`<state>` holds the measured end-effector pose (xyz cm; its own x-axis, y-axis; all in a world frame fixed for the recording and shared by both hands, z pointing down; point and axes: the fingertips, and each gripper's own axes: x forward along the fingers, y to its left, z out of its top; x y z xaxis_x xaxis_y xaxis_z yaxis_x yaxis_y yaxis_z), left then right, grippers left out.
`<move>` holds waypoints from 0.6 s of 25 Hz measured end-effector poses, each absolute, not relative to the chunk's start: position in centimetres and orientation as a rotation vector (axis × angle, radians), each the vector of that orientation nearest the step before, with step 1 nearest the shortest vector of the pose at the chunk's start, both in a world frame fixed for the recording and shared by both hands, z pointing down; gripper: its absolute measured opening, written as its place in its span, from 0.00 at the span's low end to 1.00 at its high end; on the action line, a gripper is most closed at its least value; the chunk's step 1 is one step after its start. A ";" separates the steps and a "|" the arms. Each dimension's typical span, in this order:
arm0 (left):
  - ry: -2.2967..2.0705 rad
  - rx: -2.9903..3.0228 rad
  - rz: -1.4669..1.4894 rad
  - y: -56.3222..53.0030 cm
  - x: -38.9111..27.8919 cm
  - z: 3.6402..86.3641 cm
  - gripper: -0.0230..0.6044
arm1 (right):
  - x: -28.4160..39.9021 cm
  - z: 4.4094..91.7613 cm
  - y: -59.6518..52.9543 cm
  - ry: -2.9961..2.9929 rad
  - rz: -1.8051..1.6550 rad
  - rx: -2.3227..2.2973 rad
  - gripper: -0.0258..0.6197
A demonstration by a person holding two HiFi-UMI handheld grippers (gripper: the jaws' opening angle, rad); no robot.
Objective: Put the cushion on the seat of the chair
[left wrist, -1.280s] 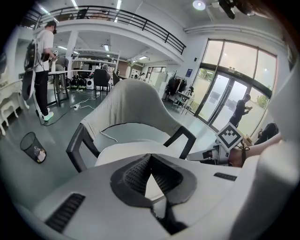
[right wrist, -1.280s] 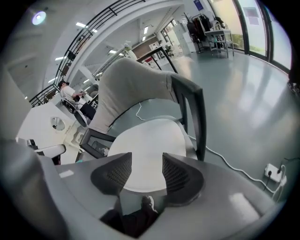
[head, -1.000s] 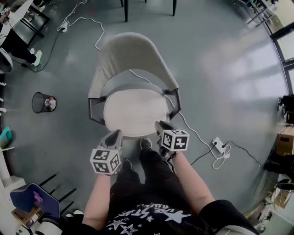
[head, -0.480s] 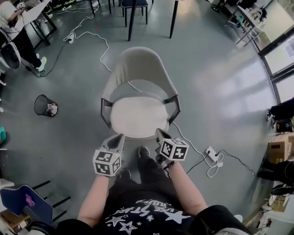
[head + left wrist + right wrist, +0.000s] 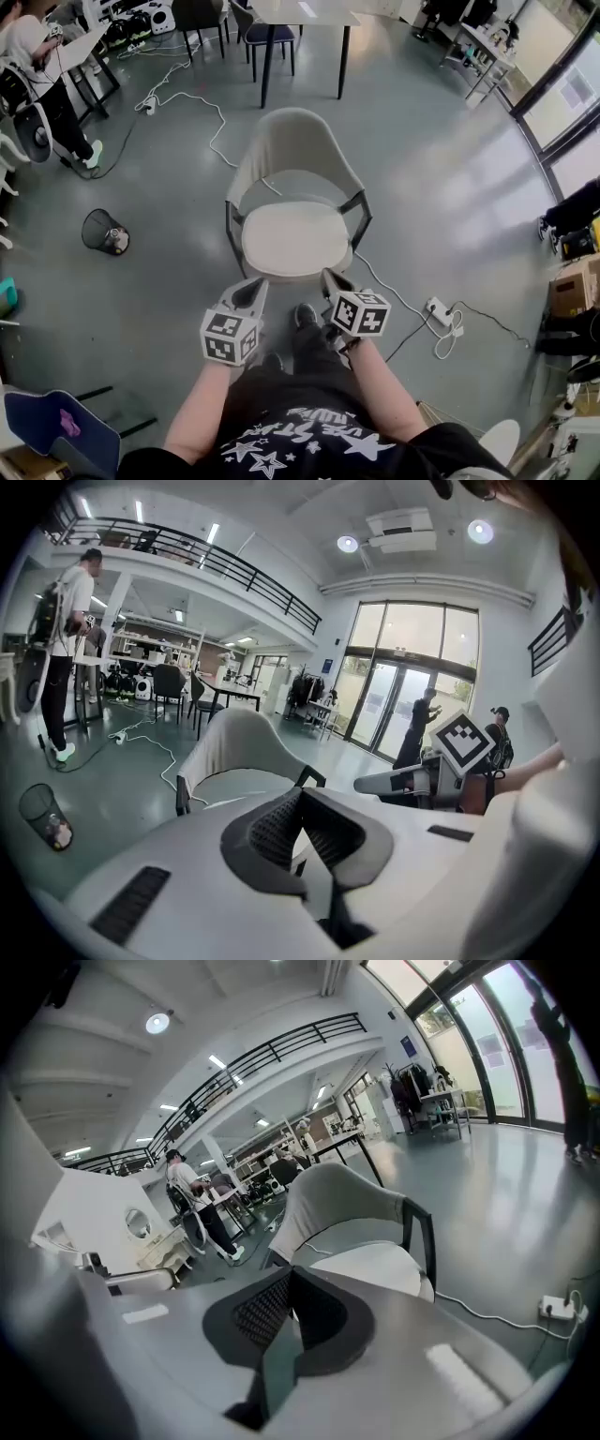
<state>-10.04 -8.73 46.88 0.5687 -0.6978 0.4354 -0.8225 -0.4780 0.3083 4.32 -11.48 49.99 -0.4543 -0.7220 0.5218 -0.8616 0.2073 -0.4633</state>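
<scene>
Since the fingers (image 5: 267,829) of the left gripper (image 5: 255,287) and of the right gripper (image 5: 329,277) are pressed together with nothing between them, both hanging just short of the seat's front edge, the placing looks done. The cushion (image 5: 293,239) lies flat on the chair (image 5: 291,141), covering the seat from front edge to backrest. The best finish, I judge, is to draw both grippers clear without brushing the cushion's front edge.
</scene>
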 end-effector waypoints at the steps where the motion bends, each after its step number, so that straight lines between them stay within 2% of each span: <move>1: -1.211 2.325 0.337 -8.1 -10.1 46.7 0.05 | 4.3 49.7 -10.5 -2.292 1.069 1.528 0.04; 8: -1.199 2.317 0.366 -5.5 -10.7 47.9 0.05 | 5.5 49.2 -5.4 -2.270 1.085 1.575 0.04; 15: -1.209 2.325 0.354 -2.3 -7.7 46.5 0.05 | 6.9 46.7 -3.9 -2.356 0.957 1.505 0.04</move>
<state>-7.67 -2.29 46.51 0.5734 -0.6914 0.4394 -0.8192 -0.4859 0.3045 6.92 -3.88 46.68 -0.4681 -0.7452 0.4749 -0.8654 0.2776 -0.4172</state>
